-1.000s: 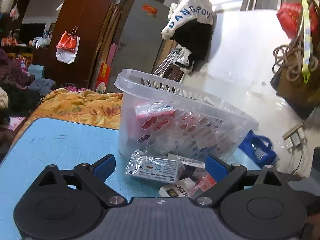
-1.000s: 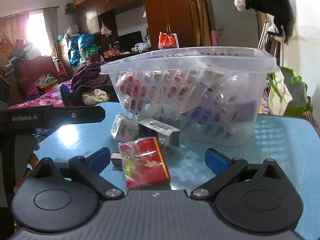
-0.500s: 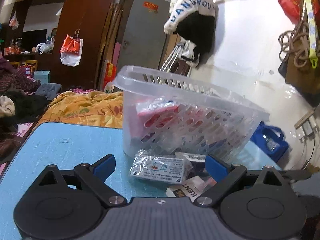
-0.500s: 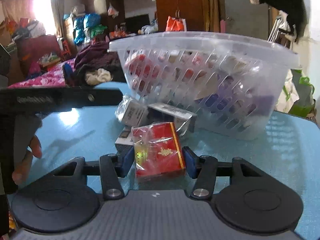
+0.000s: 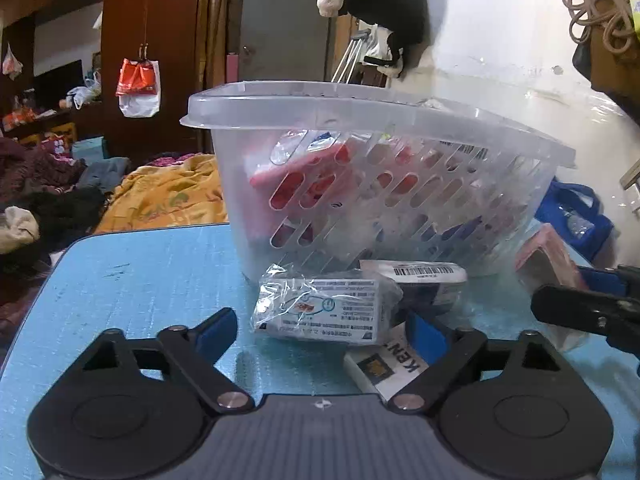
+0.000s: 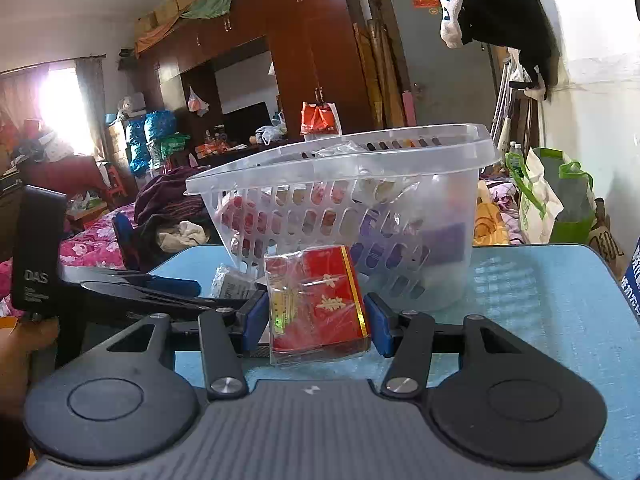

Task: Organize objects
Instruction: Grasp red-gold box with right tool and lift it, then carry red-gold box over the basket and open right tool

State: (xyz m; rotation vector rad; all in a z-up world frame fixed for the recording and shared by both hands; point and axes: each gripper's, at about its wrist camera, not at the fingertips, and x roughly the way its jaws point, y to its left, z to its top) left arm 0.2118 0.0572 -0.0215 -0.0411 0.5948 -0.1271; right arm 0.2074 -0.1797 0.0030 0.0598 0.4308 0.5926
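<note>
The right gripper has squeezed shut on the red box and holds it just before the basket, while the left gripper, closing but spread, nears the white box lying crosswise on the table.

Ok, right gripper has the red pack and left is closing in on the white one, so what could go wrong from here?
Three risks:
1. The red pack sits in loose, crinkly plastic wrap; the right gripper may be pinching film, so it could slip on the lift.
2. The left gripper, jaws just closing, has its right pad over the Kent box, not beside the white pack; it may drag both.
3. The basket stands close behind; pushing forward could shove it.
</note>
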